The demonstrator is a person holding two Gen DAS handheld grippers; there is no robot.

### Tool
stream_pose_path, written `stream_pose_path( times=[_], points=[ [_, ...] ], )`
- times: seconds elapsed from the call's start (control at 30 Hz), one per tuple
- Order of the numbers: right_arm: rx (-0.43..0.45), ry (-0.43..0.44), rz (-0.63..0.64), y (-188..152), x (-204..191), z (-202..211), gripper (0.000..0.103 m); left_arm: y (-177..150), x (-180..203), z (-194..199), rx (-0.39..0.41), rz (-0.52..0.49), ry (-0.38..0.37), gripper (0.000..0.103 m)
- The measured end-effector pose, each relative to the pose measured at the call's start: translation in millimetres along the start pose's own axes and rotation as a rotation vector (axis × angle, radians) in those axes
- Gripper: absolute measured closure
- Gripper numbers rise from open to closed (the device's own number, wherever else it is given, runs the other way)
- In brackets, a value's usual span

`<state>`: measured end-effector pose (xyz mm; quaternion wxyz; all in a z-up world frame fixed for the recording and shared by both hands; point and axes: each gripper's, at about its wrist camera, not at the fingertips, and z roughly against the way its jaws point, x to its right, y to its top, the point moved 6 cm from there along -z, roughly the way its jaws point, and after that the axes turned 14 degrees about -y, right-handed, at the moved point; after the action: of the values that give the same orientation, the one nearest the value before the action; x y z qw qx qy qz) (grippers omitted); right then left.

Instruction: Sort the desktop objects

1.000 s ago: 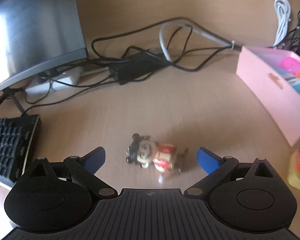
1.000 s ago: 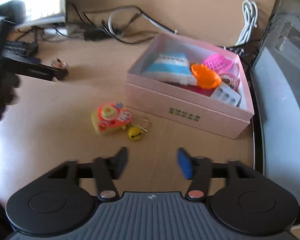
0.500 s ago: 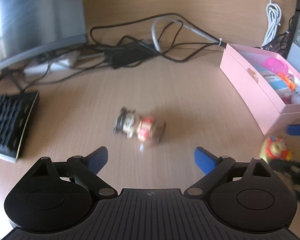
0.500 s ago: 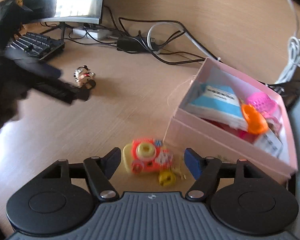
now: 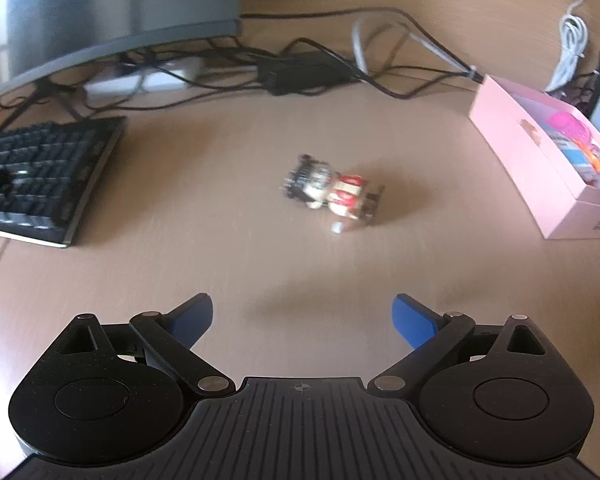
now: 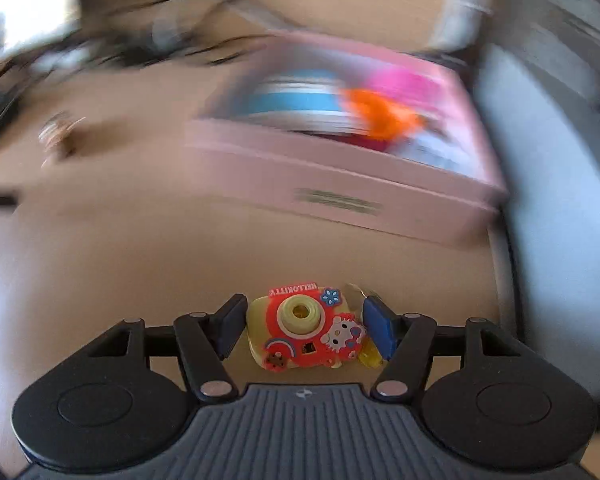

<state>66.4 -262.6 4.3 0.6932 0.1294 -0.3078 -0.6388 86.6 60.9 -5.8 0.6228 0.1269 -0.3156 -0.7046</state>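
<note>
1. The right gripper (image 6: 304, 330) has its fingers (image 6: 231, 330) closed on the toy camera (image 6: 306, 334).
2. The left gripper (image 5: 302, 316) hangs wide apart, holding nothing, above the bench (image 5: 180, 248).
3. Farther off, a small doll figure (image 5: 332, 192) lies on the bench.
4. The pink box (image 5: 540, 172) sits beyond, to the right.

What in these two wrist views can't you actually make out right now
- Right wrist view: pink box contents are motion-smeared; only blue, orange, pink patches.
- Right gripper around the toy camera: pad contact unclear.
- Left wrist view: small figurine blurred, details unreadable.
- Left wrist view: keyboard cut off by the frame edge.
</note>
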Motion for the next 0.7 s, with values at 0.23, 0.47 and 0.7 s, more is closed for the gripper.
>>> stream_pose_path(
  times=[0.23, 0.47, 0.7],
  points=[
    [0.109, 0.169, -0.040, -8, -6, 35, 0.021, 20, 19, -18, 0.068, -0.149, 0.016, 0.003],
    [0.108, 0.127, -0.016, -27, 6, 48, 0.020, 56, 6, -51, 0.068, -0.141, 0.001, 0.003],
    [0.115, 0.103, 0.029, -39, 9, 54, 0.019, 61, 29, -68, 0.027, -0.168, -0.054, 0.004]
  ],
)
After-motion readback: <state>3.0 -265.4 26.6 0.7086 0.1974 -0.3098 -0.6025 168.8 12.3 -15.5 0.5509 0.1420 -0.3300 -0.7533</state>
